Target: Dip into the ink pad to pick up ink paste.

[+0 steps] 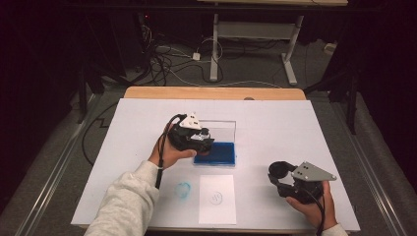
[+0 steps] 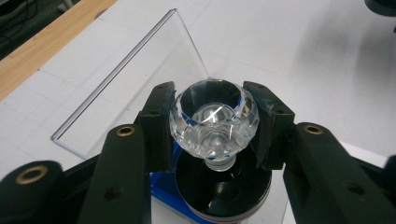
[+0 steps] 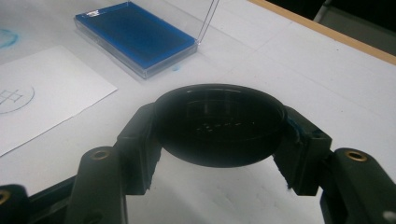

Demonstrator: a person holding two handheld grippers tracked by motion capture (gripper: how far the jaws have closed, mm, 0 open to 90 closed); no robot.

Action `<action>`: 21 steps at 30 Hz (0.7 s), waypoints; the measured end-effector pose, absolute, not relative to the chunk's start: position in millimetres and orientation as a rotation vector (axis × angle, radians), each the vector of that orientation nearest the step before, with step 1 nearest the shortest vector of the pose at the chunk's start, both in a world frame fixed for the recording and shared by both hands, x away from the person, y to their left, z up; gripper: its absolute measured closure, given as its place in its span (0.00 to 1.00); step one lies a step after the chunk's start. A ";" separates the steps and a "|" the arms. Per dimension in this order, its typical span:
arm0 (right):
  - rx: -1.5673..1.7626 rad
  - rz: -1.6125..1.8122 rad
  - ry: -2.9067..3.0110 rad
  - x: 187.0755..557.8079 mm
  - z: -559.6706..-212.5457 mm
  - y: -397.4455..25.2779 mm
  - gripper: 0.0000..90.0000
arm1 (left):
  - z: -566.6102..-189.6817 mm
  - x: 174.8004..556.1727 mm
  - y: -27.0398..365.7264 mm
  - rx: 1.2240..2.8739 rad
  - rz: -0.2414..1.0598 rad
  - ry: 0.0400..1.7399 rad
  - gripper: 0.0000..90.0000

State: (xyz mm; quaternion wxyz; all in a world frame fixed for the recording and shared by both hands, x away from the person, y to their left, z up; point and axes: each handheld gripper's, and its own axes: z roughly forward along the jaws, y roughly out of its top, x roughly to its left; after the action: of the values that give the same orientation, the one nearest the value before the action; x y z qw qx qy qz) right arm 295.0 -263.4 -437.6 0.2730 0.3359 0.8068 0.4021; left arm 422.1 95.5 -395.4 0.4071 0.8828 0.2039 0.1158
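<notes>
The left tongs (image 2: 212, 135) pinch the faceted clear knob (image 2: 214, 122) of a stamp between both jaws, its black round base (image 2: 219, 193) hanging just below and poised over the blue ink pad (image 1: 216, 153); in the high view the left tongs (image 1: 202, 142) sit at the pad's left edge, close above it or already touching, and which of the two cannot be told. The right tongs (image 3: 217, 135) are pressed against the two sides of a black round cap (image 3: 218, 123), most likely the stamp's cover, and hold it off the desk (image 1: 275, 132) at the near right, well apart from the pad. The step in hand looks like inking: the stamp face goes down onto the blue pad. The next move would call for a flat, even press on the pad, then a lift and a carry toward the person to the white sheet (image 1: 217, 199) lying just in front of the case, where a faint round print (image 1: 215, 197) already shows; a blue smudge (image 1: 183, 190) marks the desk cover just left of the sheet. As for containers, the ink pad lies in a shallow clear case (image 3: 135, 39) whose transparent lid (image 2: 140, 88) stands open and upright behind it, and the case holds nothing but the blue pad. The cap's hollow looks dark and what it holds, if anything, cannot be made out.
</notes>
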 end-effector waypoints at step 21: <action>0.888 1.040 2.203 296.1 -442.2 -259.8 0.43 | -435.2 429.8 83.1 2.227 0.315 0.554 0.61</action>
State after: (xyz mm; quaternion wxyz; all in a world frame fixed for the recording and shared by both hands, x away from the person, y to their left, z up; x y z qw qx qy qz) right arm 296.1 -259.8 -442.2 0.2711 0.3297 0.8179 0.3860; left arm 429.8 83.1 -435.2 0.4011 0.8806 0.2193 0.1247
